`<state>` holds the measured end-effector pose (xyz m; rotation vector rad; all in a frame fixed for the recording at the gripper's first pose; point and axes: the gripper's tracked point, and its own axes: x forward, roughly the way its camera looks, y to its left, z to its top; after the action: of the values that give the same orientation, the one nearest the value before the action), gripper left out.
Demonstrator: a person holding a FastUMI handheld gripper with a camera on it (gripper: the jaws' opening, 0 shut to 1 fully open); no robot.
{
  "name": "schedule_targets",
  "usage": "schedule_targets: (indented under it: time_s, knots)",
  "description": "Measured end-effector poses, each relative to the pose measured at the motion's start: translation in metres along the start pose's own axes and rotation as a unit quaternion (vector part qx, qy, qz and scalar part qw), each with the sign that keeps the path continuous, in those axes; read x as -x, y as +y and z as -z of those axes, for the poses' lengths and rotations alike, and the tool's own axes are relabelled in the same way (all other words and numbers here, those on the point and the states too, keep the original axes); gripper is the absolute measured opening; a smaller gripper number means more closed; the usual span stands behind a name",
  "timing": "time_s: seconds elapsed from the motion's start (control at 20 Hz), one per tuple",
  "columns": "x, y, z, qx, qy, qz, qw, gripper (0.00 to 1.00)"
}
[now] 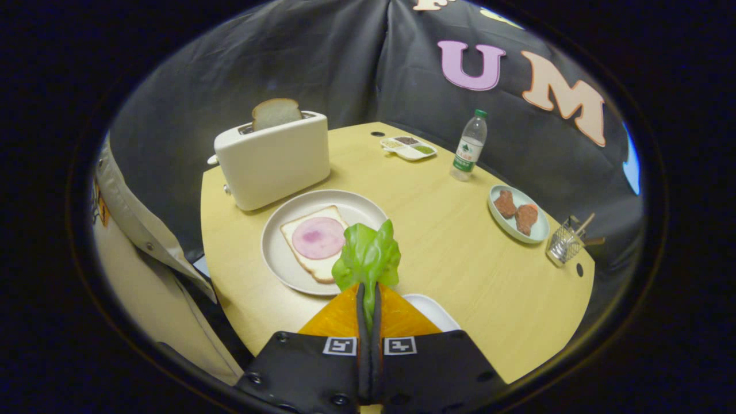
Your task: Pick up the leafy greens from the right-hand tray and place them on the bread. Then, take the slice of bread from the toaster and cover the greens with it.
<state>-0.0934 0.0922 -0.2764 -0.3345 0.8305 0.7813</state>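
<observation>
Claw (368, 296): fingers pressed together on the stem end of the leafy greens (368, 257), which stand up and forward from the tips, off the worktop (448, 253). The leaf's long axis runs along the fingers.

Key relation: the bread (313, 242), open-faced with a round slice of ham (318, 237) on it, lies on the plate (276, 230) just ahead of the claw and to its left. The leaf's forward edge appears over the plate's near rim, beside the bread and not yet above it. Judgement: the coming move is a short carry forward and leftward, then a lowering onto the ham.

Room about the plate: the toaster (273, 158) stands close behind the plate, a slice of bread (276, 112) upright in its slot. The white tray (431, 310) sits just under the claw, right of the plate. The bottle (470, 145), the dish of meat (517, 213) and the wire basket (566, 241) stand well to the plate's right. A person's sleeve (144, 230) is left of the plate, off the worktop edge. No obstacle is seen between claw and bread.
</observation>
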Motion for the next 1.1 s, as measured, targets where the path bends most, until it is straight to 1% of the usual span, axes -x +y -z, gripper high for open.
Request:
schedule_targets:
  time_s: [0.25, 0.5, 0.75, 0.8, 1.1]
  knots:
    - [-0.019, 0.024, -0.027, 0.022, -0.004, -0.022, 1.000, 0.03]
    - [-0.040, 0.049, -0.043, 0.036, -0.001, -0.048, 0.998, 0.04]
    - [-0.058, 0.075, -0.047, 0.045, 0.012, -0.082, 0.996, 0.04]
    - [-0.061, 0.080, -0.048, 0.048, 0.016, -0.089, 0.995, 0.06]
    - [-0.080, 0.089, -0.045, 0.062, 0.032, -0.100, 0.993, 0.07]
